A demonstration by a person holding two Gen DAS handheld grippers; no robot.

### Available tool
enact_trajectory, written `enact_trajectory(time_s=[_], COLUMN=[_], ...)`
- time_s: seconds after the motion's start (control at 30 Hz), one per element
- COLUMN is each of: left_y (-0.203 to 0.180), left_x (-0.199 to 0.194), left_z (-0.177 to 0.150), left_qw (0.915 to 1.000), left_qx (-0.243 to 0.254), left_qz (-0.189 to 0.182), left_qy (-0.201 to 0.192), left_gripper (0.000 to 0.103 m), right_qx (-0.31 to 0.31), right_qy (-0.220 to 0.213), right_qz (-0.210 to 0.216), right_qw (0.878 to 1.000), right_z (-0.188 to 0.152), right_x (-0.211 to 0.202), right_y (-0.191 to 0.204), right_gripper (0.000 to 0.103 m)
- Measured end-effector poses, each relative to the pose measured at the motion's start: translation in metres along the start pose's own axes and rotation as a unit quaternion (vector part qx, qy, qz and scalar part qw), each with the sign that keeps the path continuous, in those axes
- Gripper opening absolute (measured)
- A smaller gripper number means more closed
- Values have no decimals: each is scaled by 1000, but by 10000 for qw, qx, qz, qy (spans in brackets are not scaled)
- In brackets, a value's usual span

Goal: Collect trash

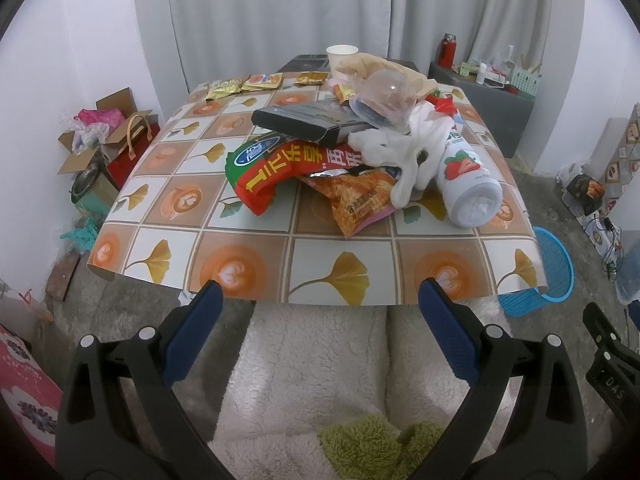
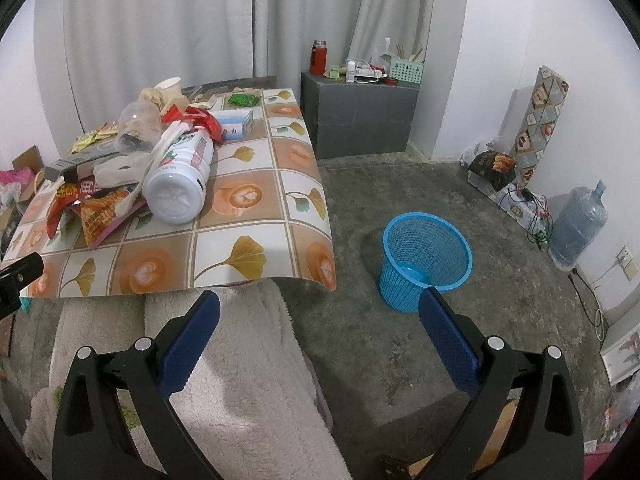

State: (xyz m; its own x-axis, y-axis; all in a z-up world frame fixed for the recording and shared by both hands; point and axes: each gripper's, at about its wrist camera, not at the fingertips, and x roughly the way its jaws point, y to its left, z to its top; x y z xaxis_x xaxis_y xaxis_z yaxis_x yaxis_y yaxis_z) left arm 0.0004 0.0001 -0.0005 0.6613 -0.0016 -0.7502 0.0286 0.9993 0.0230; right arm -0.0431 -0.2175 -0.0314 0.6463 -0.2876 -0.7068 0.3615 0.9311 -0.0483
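The left gripper [image 1: 320,300] hangs short of the near edge of the desk [image 1: 248,256], tilted downward, with its jaws spread wide and nothing between them. The right gripper [image 2: 320,312] hangs beside the desk's near right corner, likewise tilted downward, jaws spread wide and empty. Both sit above a person's lap in pale fleece trousers [image 1: 320,360].

The trash lies in a single heap at the centre of the desk, which carries a patterned cloth of ginkgo leaves and latte cups. The heap includes:
- a white strawberry drink bottle [image 1: 466,178] lying on its side, base toward the near edge;
- a red snack bag [image 1: 280,172] and an orange snack bag [image 1: 360,204], the orange one nearest the near edge;
- a dark flat box [image 1: 308,122] resting on the red bag;
- a crumpled white cloth or glove [image 1: 404,152] draped against the bottle;
- a clear plastic cup [image 1: 380,96] tipped over on top;
- a white paper cup [image 1: 341,56] upright at the far side.

Small yellow packets [image 1: 244,84] lie apart near the far left edge.

A blue mesh wastebasket [image 2: 424,260] stands upright on the concrete floor, to the right of the desk and well apart from the heap.
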Motion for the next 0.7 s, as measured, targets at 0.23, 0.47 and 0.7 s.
enact_trajectory(time_s=[0.23,0.47,0.7], left_y=[0,0,0], left_x=[0,0,0], left_z=[0,0,0], left_qw=[10000,10000,10000], left_qx=[-3,-2,-3], left_qz=[5,6,4], left_qy=[5,7,14], left_gripper=[94,94,94], right_qx=[2,9,11], right_qy=[-5,-6,-8], right_qz=[-3,0,-1], right_qw=[10000,10000,10000], right_z=[0,-1,-1], right_x=[0,0,-1], right_y=[0,-1,-1], right_gripper=[97,97,97])
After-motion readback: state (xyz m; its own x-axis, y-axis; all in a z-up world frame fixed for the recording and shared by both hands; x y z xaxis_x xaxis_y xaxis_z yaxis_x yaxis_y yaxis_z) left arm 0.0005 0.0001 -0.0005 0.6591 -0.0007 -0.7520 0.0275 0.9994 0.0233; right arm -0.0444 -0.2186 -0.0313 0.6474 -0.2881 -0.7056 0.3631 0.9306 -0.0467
